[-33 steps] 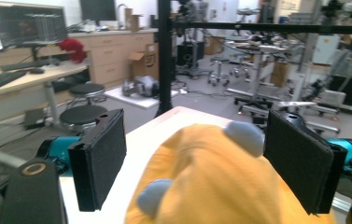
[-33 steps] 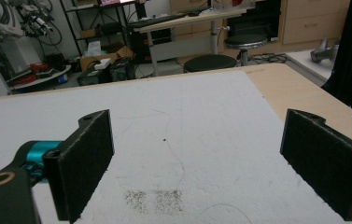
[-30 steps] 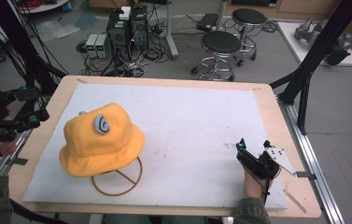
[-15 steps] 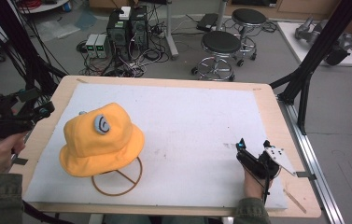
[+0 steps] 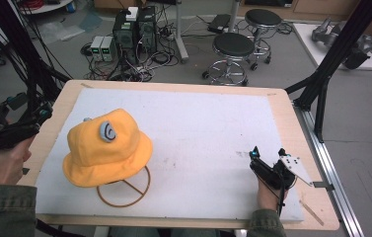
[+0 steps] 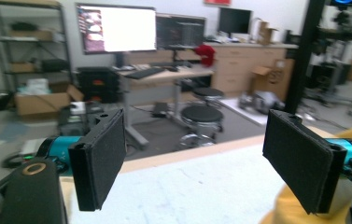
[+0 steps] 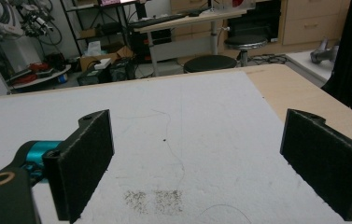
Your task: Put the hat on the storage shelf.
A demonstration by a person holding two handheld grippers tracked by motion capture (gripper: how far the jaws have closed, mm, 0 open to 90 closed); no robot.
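Observation:
A yellow bucket hat (image 5: 105,148) with a grey-blue round patch sits on a thin brown wire stand (image 5: 124,190) at the left of the white mat (image 5: 208,133). My left gripper (image 5: 28,118) hovers off the table's left edge, left of the hat, jaws wide open and empty. In the left gripper view its pads (image 6: 100,156) frame the room, and the hat's yellow edge (image 6: 285,205) shows at the lower right. My right gripper (image 5: 268,157) rests low at the mat's front right, open and empty; its pads (image 7: 82,161) stand wide apart over bare mat (image 7: 187,140).
The mat covers a wooden table (image 5: 297,128). Beyond the far edge stand two black stools (image 5: 233,47), computer boxes and tangled cables (image 5: 134,34). Black frame struts rise at the left (image 5: 20,59) and right (image 5: 331,64). A faint grey smudge (image 7: 155,198) marks the mat.
My left gripper has drifted toward the person and a little away from the hat, lower at the left of the high view. The right gripper and the hat have stayed put.

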